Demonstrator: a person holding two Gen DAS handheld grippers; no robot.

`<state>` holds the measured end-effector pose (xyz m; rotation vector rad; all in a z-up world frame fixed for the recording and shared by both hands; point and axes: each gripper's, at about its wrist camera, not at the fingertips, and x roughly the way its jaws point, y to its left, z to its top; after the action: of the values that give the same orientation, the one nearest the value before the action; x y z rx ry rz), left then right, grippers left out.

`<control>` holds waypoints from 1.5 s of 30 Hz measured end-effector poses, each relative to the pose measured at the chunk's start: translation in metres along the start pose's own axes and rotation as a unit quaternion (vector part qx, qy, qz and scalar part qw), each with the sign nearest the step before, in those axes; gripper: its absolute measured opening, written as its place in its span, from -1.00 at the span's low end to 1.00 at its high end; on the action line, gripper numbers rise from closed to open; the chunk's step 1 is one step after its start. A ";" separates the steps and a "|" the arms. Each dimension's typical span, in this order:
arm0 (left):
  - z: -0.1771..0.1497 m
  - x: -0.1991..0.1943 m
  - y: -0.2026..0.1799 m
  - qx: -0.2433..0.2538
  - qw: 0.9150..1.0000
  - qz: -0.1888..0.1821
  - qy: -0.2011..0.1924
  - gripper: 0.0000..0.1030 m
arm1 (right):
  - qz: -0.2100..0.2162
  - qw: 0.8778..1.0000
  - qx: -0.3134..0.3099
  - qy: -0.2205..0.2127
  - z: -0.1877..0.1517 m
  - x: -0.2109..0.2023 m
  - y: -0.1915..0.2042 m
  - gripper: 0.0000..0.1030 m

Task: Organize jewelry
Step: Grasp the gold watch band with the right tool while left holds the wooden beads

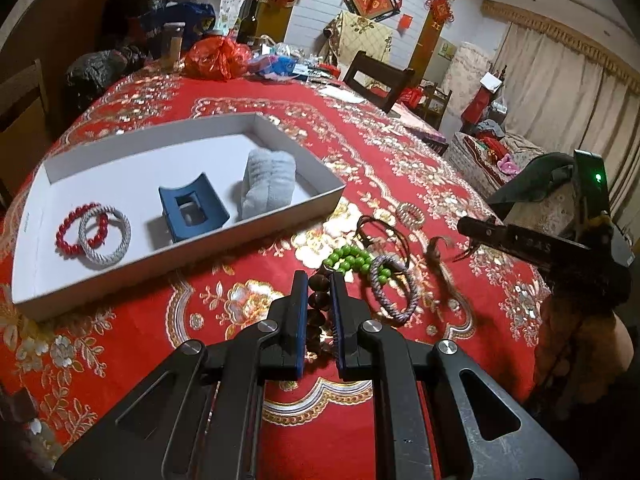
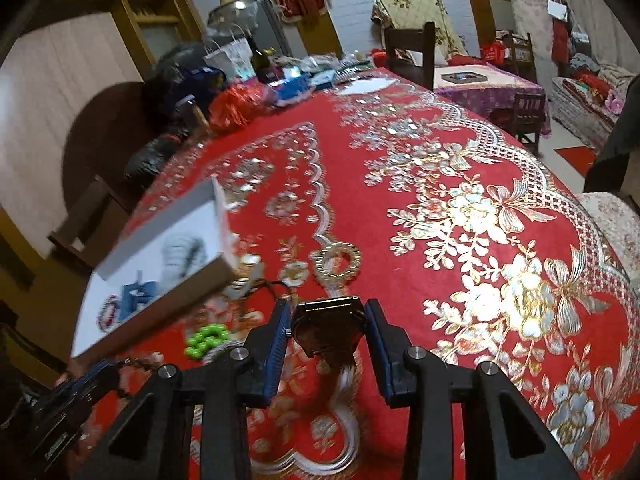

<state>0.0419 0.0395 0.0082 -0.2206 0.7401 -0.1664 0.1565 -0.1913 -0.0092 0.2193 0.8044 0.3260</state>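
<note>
About halfway: the shallow white cardboard tray (image 1: 320, 204) holds four pieces, several bracelets (image 1: 390, 288) lie on the red tabletop (image 1: 400, 152), the left gripper (image 1: 320, 286) jaws pinch dark brown beads (image 1: 318, 284), and the right gripper (image 2: 328, 326) jaws clasp a dark clip (image 2: 328, 326).

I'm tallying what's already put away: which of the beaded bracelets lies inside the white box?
The red beaded bracelet, overlapping a silver corded ring in the white box. The green beaded bracelet lies outside on the tablecloth.
</note>
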 end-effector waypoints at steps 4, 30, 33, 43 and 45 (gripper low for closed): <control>0.004 -0.009 -0.004 0.002 1.000 0.001 -0.009 -0.82 | 0.000 1.000 -0.012 -0.014 -0.003 -0.010 0.007 -0.30; 0.030 -0.046 -0.017 -0.003 0.999 -0.017 -0.051 -0.82 | -0.023 0.999 -0.030 -0.018 -0.005 -0.009 0.011 -0.30; 0.030 -0.046 -0.016 -0.002 0.999 -0.016 -0.049 -0.82 | -0.022 0.999 -0.033 -0.021 -0.004 -0.011 0.012 -0.30; 0.026 -0.040 -0.010 -0.012 0.999 -0.009 -0.040 -0.82 | -0.026 0.998 -0.044 -0.028 -0.004 -0.012 0.017 -0.30; 0.025 -0.039 -0.011 -0.011 0.999 -0.010 -0.040 -0.82 | -0.027 0.998 -0.045 -0.030 -0.004 -0.013 0.017 -0.30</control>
<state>0.0301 0.0416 0.0543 -0.2551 0.6613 -0.1675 0.1417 -0.1798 0.0017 0.1224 0.7337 0.3025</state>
